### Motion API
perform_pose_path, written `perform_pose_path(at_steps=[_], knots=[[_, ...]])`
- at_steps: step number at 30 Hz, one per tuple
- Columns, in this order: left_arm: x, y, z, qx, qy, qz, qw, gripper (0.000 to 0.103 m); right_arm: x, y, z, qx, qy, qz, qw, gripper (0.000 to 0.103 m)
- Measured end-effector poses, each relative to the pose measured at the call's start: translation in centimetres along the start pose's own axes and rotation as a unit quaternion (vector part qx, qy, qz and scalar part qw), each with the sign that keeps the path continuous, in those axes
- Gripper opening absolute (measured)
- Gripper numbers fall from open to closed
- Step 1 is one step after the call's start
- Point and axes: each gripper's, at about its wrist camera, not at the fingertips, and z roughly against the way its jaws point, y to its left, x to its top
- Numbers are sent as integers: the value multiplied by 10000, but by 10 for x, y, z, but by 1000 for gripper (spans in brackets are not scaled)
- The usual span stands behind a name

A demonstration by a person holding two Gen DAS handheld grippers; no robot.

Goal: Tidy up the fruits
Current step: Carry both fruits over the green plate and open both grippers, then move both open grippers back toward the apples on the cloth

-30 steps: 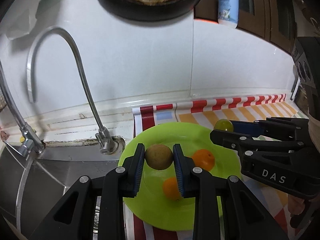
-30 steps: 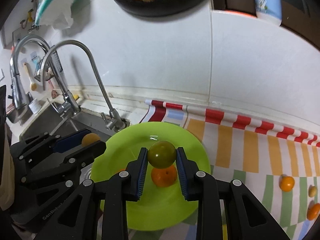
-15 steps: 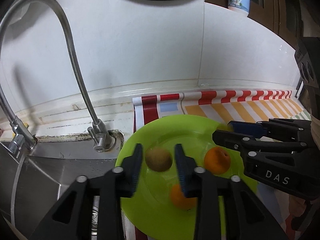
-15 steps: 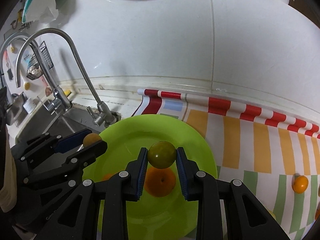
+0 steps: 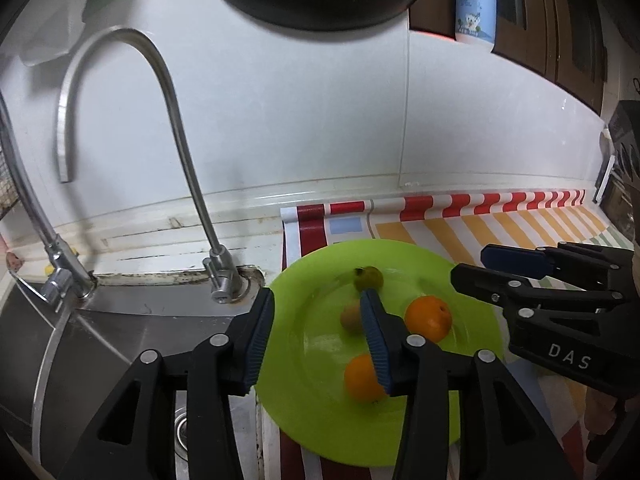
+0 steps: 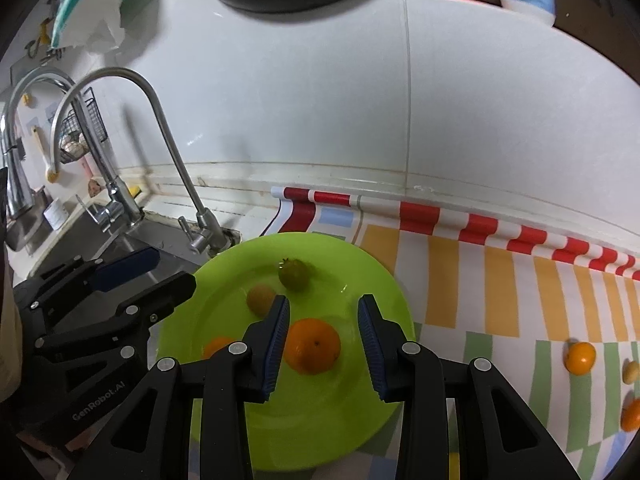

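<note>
A lime-green plate lies on the striped mat beside the sink. On it lie a green tomato, a brown kiwi-like fruit, a large orange and a smaller orange. My left gripper is open and empty above the plate's left half. My right gripper is open and empty above the large orange; it also shows in the left wrist view.
A steel sink with curved taps lies left of the plate. More small fruits lie on the mat at the right: an orange one, a pale one and another orange. A white tiled wall stands behind.
Both grippers have opened. The left one let the brown fruit down onto the plate, the right one dropped the green tomato onto it. Both have drawn back a little.
</note>
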Motion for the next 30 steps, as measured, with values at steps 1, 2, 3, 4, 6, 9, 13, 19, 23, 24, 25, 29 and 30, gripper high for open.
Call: perform_pose_path(at_steps=[1, 2, 3, 4, 6, 9, 13, 19, 23, 24, 25, 29, 30], knots=[[0, 0, 5, -7, -25, 23, 10000, 45, 0, 0, 3, 0, -21, -2, 10000, 37], [0, 0, 8, -1, -42, 42, 10000, 48, -1, 0, 8, -6, -53, -14, 10000, 39], [-1, -1, 12, 3, -63, 55, 10000, 49, -2, 0, 13, -9, -86, -33, 10000, 43], [-1, -2, 17, 7, -96, 63, 9999, 49, -3, 0, 19, -6, -135, -55, 9999, 44], [-1, -4, 23, 13, -140, 87, 9999, 52, -4, -1, 29, -31, -202, -69, 9998, 44], [-2, -7, 41, 9, -258, 135, 9996, 58, -7, -2, 46, -49, -308, -79, 9995, 49], [-4, -15, 61, -30, -381, 130, 9992, 63, -14, -1, 70, -131, -475, -63, 9988, 51], [-9, -30, 89, -82, -551, 84, 9984, 71, -27, -6, 101, -228, -627, -108, 9977, 60], [-13, -41, 101, -132, -608, 63, 9980, 76, -37, -9, 120, -317, -717, -151, 9968, 60], [-14, -45, 104, -151, -614, 42, 9980, 77, -40, -11, 125, -344, -739, -153, 9966, 61], [-15, -47, 105, -171, -620, 27, 9979, 77, -41, -11, 128, -372, -755, -145, 9963, 62], [-20, -61, 113, -290, -659, -70, 9974, 79, -52, -18, 145, -516, -859, -184, 9948, 63], [-21, -65, 115, -303, -677, -92, 9972, 80, -54, -21, 149, -537, -871, -204, 9945, 63]])
